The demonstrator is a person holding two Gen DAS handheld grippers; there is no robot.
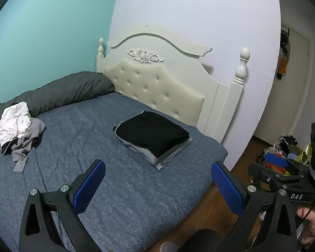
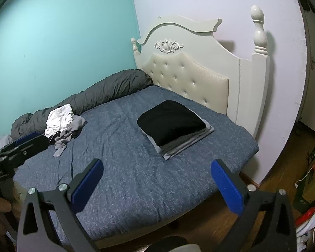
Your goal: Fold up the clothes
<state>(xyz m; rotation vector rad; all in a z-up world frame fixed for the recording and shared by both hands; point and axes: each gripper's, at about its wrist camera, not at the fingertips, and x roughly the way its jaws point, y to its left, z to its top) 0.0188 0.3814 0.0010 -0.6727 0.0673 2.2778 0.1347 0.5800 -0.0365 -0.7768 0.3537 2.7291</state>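
L gripper (image 1: pixel 157 187) spread wide, blue pads (image 1: pixel 89 189) apart, nothing between them, held above near edge of bed (image 1: pixel 119 189). R gripper (image 2: pixel 157 185) same: fingers spread, empty, above bed's near edge. Folded stack (image 1: pixel 153 135) w/ black garment on top, gray layers under, lies flat on blue cover at approx 12 o'clock from L gripper, near headboard (image 1: pixel 157 79). Unfolded pile (image 1: pixel 15 128), white piece on gray one, crumpled at approx 10 o'clock, touching dark gray duvet roll (image 1: pixel 58 92) along teal wall. Stack and pile well apart. In right wrist view stack (image 2: pixel 174 126) at 12–1 o'clock, pile (image 2: pixel 63 124) at 10. Floor clutter (image 1: pixel 283 155) at 3 o'clock, off bed.
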